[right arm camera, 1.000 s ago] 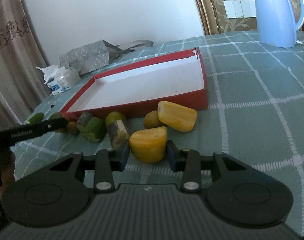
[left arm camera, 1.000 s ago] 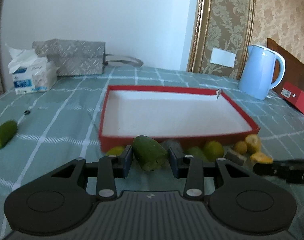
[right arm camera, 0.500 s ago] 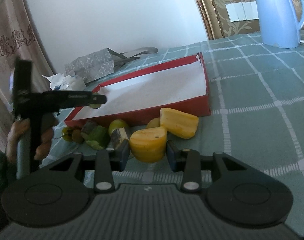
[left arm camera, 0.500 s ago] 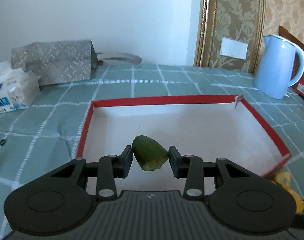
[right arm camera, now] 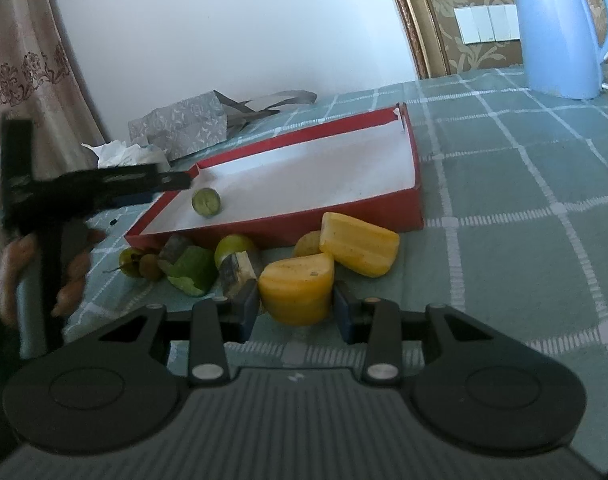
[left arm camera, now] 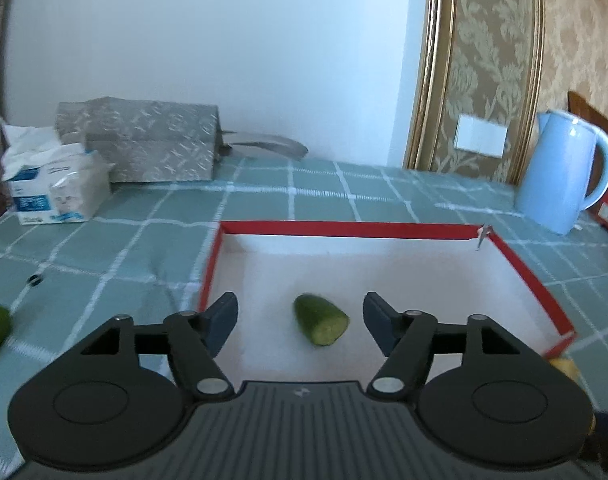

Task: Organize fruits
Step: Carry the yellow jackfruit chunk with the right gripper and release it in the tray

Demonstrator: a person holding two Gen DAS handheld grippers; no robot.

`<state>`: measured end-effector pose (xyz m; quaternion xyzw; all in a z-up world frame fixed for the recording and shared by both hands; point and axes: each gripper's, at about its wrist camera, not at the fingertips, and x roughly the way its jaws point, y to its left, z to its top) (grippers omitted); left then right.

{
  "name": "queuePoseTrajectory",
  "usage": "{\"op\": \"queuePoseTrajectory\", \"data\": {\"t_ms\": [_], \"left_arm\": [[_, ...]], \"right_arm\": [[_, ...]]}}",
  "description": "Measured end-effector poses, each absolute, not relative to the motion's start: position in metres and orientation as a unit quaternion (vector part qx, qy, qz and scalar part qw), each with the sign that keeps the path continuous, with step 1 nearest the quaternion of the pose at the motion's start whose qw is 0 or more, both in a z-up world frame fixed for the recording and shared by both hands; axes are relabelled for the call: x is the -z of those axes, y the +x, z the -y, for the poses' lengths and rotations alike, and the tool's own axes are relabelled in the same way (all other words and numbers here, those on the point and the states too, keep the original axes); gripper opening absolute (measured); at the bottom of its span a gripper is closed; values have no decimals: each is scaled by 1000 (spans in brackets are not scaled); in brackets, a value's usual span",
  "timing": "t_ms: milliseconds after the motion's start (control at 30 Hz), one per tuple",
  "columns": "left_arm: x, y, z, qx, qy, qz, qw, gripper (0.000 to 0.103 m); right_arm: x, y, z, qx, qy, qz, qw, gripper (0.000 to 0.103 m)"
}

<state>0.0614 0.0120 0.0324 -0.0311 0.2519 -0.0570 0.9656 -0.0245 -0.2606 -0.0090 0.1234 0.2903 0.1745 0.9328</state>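
Carried over the red tray (left arm camera: 524, 268), the green piece (left arm camera: 321, 320) drops as the left gripper (left arm camera: 300, 320) fingers spread wide; it may roll. Right gripper (right arm camera: 296, 306) pinches a yellow chunk (right arm camera: 298, 290).

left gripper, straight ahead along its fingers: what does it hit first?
Probably the green fruit piece, lying in the red tray between the open fingers of the left gripper, whose jaws have just been opening. Depth is hard to judge.

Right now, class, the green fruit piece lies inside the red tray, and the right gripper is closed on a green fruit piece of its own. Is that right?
Not quite. The right gripper is closed on a yellow fruit piece, not a green one, as the right wrist view shows. The green fruit piece does lie inside the red tray.
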Motion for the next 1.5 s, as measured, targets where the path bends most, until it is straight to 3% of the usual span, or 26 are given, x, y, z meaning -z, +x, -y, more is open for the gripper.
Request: {"op": "queuePoseTrajectory", "data": {"t_ms": [267,700,967,1500], "left_arm": [[-21,4,-31,67,-47,-256,963,75],[0,1,-35,87,-55,-294,950,75],[1,3,-38,91,-65,-298,948,75],[3,5,-34,91,-52,-306,946,77]], "right_arm": [[3,-33,258,-184,118,-268,938,37],[-39,-10,235,-161,43,-220,961,37],[-25,64,223,-120,19,-260,958,37],[-1,105,205,-95,-10,-311,945,38]]}}
